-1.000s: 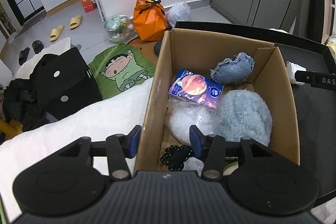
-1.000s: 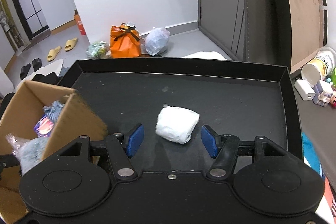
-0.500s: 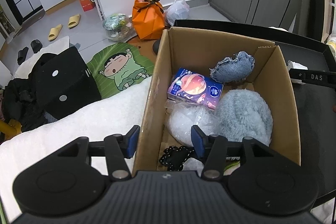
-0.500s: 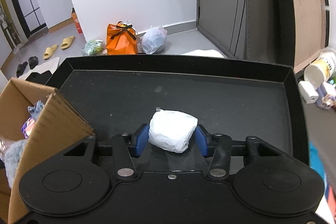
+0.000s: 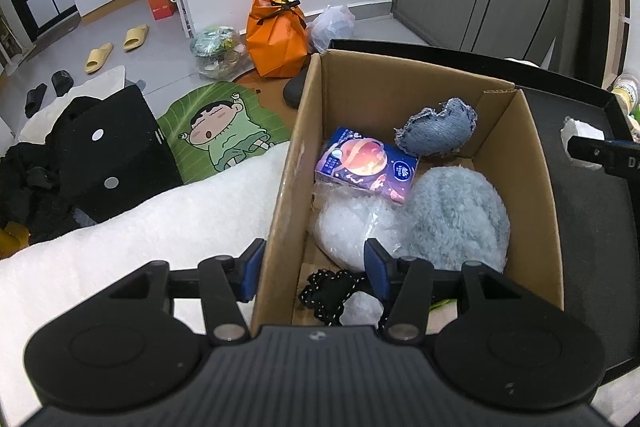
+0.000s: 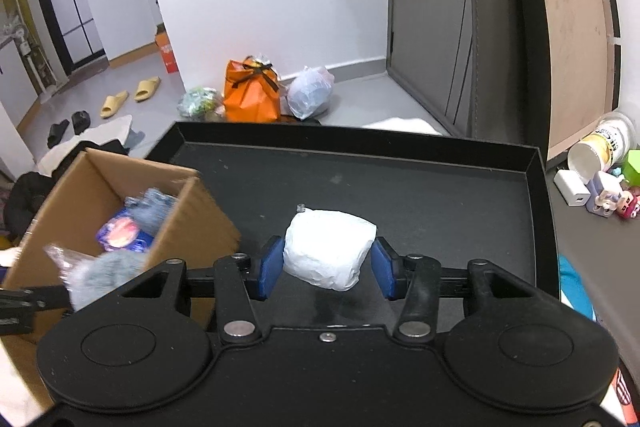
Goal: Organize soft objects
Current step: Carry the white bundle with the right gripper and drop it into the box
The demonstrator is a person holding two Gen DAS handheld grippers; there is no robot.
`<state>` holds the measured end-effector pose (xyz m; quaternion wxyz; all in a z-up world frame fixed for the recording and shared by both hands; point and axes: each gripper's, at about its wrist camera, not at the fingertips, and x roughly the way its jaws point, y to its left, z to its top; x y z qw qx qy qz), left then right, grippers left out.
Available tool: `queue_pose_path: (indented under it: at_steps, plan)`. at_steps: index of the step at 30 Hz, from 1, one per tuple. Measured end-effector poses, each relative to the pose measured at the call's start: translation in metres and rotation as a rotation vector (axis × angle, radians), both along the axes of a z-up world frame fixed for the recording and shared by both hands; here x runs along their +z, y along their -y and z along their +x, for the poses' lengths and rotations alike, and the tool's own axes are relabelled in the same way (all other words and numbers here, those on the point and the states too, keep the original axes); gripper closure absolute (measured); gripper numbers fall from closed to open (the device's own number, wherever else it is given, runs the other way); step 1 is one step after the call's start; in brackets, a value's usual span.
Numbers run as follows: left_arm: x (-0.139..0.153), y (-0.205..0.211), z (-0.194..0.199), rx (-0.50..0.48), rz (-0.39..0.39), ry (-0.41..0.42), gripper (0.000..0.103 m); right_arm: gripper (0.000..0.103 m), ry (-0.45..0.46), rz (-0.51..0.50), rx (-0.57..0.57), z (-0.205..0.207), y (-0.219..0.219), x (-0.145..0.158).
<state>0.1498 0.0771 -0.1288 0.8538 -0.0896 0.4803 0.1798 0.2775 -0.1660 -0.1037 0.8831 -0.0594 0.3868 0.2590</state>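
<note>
My right gripper (image 6: 326, 269) is shut on a white soft bundle (image 6: 329, 247) and holds it just above the black tray (image 6: 420, 195). The bundle also shows in the left wrist view (image 5: 580, 137). A cardboard box (image 5: 520, 163) stands on the tray's left side, also in the right wrist view (image 6: 200, 211). It holds a denim pouch (image 5: 438, 126), a tissue pack (image 5: 366, 165), a fluffy blue item (image 5: 456, 223), a clear plastic bag (image 5: 348, 231) and a black lace piece (image 5: 330, 291). My left gripper (image 5: 314, 273) is open, straddling the box's left wall.
A white fluffy blanket (image 5: 120, 259) lies left of the box. On the floor beyond are an orange bag (image 5: 276, 35), a cartoon mat (image 5: 220, 131) and black bags (image 5: 100, 155). A cup (image 6: 600, 147) and small toys (image 6: 608, 199) sit right of the tray.
My right gripper closed on the white bundle and lifted it slightly off the tray. My left gripper has barely moved at the box wall.
</note>
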Motion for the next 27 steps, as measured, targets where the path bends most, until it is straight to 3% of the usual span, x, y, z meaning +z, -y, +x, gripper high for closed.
queue_pose_path:
  at_steps: [12,27]
  plan:
    - [0.004,-0.009,-0.014,-0.005,-0.041,0.052,0.052,0.056,0.058,0.041,0.066,-0.030,-0.024,0.036]
    - [-0.001,-0.018,-0.034,-0.045,-0.077,0.069,0.056,0.056,0.017,0.042,0.172,-0.065,-0.060,0.046]
